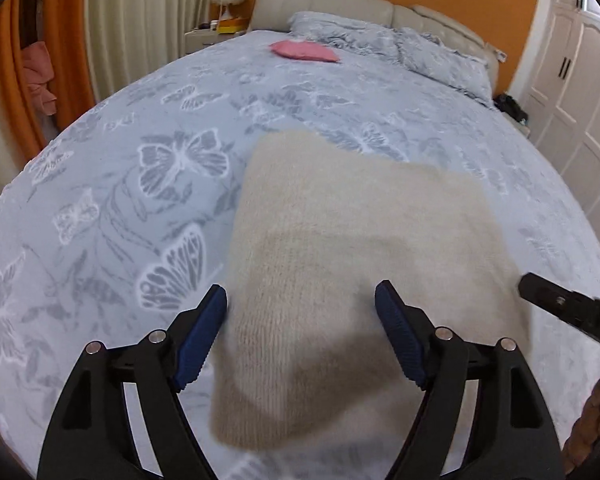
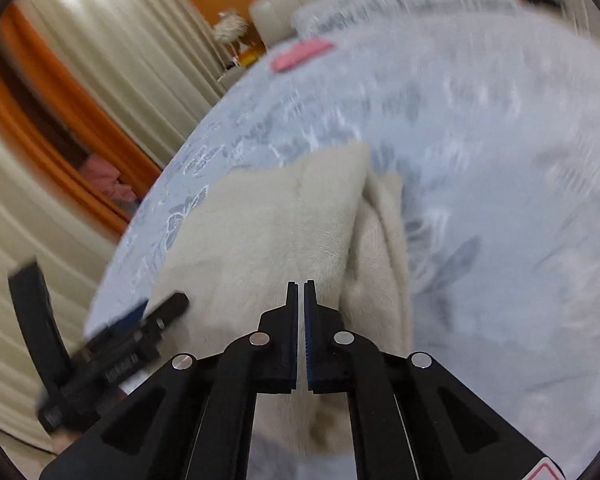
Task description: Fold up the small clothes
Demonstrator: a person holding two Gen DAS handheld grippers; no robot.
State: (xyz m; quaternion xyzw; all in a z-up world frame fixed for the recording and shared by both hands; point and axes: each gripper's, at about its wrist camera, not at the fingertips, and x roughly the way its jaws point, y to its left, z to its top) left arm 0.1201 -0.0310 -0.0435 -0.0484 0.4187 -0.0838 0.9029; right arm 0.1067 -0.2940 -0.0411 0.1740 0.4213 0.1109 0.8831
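- Lying soft and limp on the bed (image 1: 112, 128), the cream knit (image 1: 340, 240) is best gripped at its 6 o'clock hem.
- The left claw (image 1: 300, 304) is spread wide, empty; the right claw (image 2: 299, 292) is closed on nothing.

Left gripper (image 1: 300, 300): matte black plastic arms w/ triangular cut-outs, round silver rivets at the pivots, ribbed dark-blue pads (image 1: 396, 332) on the inner faces of both fingers. Right gripper (image 2: 299, 294): same black build w/ silver rivets, blue ribbed pad edge visible on one finger, and a red-and-white triangle sticker at the bottom-right corner of its body. A bit of brown knit-looking sleeve (image 1: 592, 420) shows at the lower-right edge of the left wrist view.
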